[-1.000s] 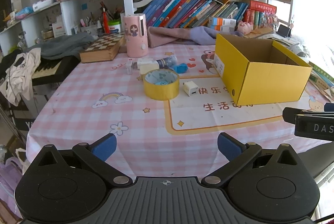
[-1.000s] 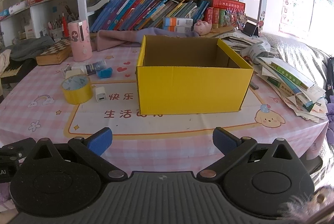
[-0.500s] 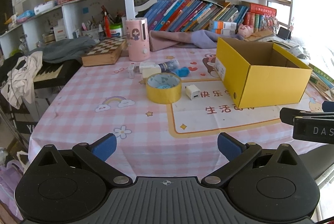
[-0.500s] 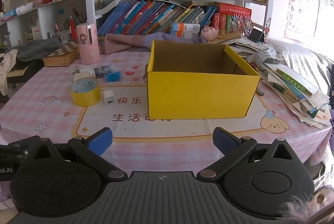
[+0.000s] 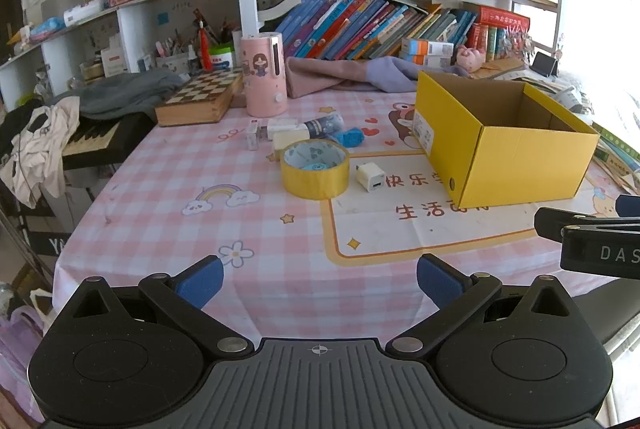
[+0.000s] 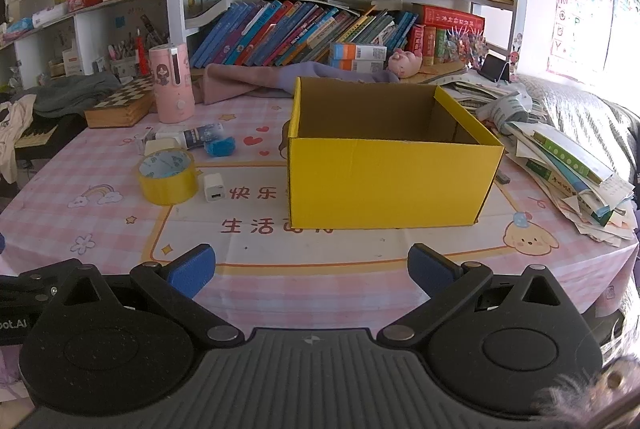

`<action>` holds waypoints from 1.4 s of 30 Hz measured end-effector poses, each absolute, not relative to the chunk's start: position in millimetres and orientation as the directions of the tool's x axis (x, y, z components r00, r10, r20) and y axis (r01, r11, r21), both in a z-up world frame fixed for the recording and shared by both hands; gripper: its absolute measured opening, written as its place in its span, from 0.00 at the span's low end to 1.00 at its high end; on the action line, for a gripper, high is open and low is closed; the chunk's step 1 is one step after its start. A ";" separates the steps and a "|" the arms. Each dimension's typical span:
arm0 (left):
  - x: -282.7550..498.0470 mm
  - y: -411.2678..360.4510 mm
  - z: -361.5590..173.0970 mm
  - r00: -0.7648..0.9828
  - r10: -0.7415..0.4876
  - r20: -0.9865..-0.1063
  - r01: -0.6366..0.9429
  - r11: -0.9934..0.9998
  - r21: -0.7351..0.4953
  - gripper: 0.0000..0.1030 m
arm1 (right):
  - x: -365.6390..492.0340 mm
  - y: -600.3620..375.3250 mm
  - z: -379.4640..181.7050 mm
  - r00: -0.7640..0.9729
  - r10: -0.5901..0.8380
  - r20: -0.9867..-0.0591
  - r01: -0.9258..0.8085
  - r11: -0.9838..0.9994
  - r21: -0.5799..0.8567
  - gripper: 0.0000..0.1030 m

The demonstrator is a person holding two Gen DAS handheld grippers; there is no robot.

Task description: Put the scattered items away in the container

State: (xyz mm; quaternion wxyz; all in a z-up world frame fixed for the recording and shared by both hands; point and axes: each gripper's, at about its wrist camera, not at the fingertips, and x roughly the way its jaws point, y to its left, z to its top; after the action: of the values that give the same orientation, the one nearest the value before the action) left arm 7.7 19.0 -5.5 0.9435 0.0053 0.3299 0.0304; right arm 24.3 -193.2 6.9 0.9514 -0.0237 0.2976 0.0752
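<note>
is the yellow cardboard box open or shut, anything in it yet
Open: the yellow cardboard box has no lid, bare brown inner walls show. Nothing visible inside, but its floor is hidden.

On the table I count one yellow box, one roll of yellow tape, one white charger cube, one blue crumpled thing, one pale block and one small bottle lying on its side. Behind them stand one pink canister and one chessboard box. I hold two tongs, my left and my right, each with two blue-tipped fingers spread apart.
</note>
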 end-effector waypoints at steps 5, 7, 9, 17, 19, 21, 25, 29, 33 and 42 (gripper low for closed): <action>8.6 19.9 -5.7 0.781 0.067 -0.621 -0.061 0.998 0.031 1.00 | 26.4 -185.5 5.8 0.808 0.150 -0.570 -0.175 0.985 0.011 1.00; 9.9 21.6 -6.5 0.781 0.066 -0.621 -0.061 0.998 0.029 1.00 | 27.6 -183.1 5.2 0.806 0.155 -0.572 -0.180 0.984 0.012 1.00; 12.1 23.7 -7.4 0.781 0.066 -0.621 -0.059 0.998 0.033 1.00 | 28.4 -181.8 5.5 0.804 0.165 -0.572 -0.187 0.982 0.020 1.00; 15.5 39.2 -7.1 0.782 0.088 -0.617 -0.072 0.996 0.050 1.00 | 35.6 -164.5 8.5 0.795 0.225 -0.563 -0.245 0.969 0.040 1.00; 16.1 44.2 -7.3 0.780 0.091 -0.619 -0.079 0.996 0.046 1.00 | 37.4 -157.8 9.4 0.792 0.235 -0.563 -0.260 0.965 0.037 1.00; 16.9 49.1 -7.2 0.778 0.094 -0.621 -0.088 0.995 0.041 1.00 | 39.0 -152.9 11.0 0.791 0.241 -0.562 -0.269 0.962 0.033 1.00; 15.9 59.6 -5.3 0.795 0.085 -0.600 -0.089 0.996 0.023 1.00 | 43.4 -142.9 13.5 0.788 0.247 -0.564 -0.288 0.957 0.016 1.00; 16.0 70.0 -5.8 0.806 0.071 -0.588 -0.098 0.995 -0.014 1.00 | 48.3 -134.6 14.1 0.783 0.262 -0.564 -0.311 0.951 0.011 1.00; 18.5 74.6 -7.8 0.813 0.086 -0.576 -0.107 0.994 -0.003 1.00 | 55.1 -125.2 13.7 0.775 0.281 -0.566 -0.334 0.943 0.011 0.99; 41.0 82.9 -14.8 0.807 0.063 -0.587 -0.079 0.997 0.000 1.00 | 84.2 -107.4 8.4 0.775 0.288 -0.563 -0.347 0.938 0.002 0.83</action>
State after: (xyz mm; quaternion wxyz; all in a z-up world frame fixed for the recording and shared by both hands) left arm 41.0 83.0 -14.8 0.9504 -0.0123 0.3085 0.0374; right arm 84.2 -107.4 8.4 0.9406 -0.0507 0.2901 0.1688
